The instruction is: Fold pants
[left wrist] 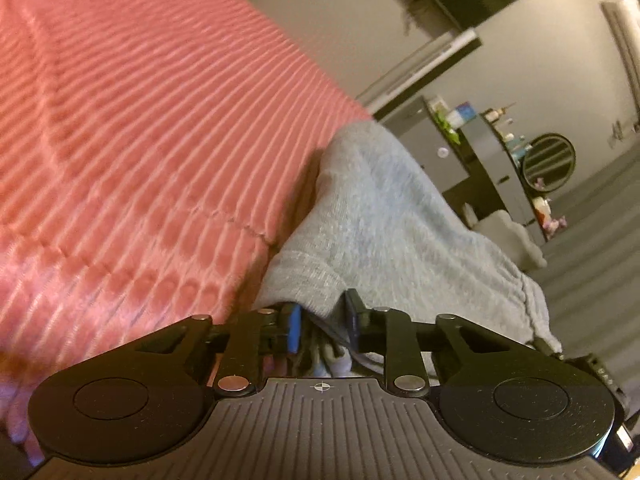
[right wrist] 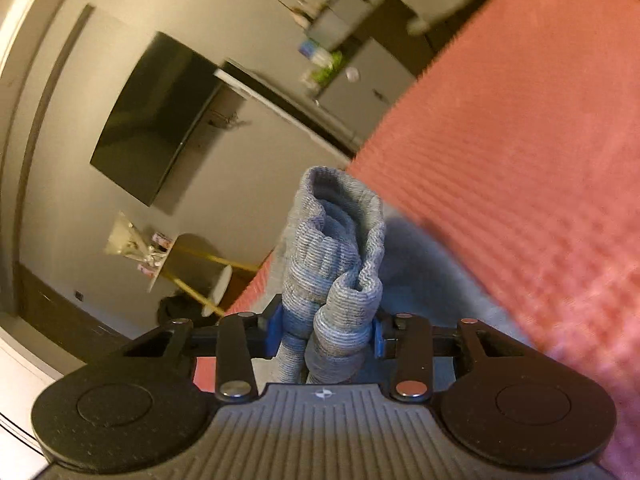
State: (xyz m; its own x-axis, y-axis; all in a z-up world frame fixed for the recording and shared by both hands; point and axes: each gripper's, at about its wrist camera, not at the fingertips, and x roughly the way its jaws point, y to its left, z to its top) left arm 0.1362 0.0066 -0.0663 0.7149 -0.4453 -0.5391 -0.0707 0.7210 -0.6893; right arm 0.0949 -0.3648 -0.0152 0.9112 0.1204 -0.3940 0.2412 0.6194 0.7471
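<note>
Over the pink ribbed bedspread: grey sweatpants were pinched by left gripper; bunched ribbed cuffs were clamped by right gripper. Even tension was advised, edges kept aligned.

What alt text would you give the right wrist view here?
The right gripper is shut on a bunched ribbed cuff of the grey pants, held up beside the pink ribbed bedspread. A dark wall-mounted TV shows behind, blurred.
</note>
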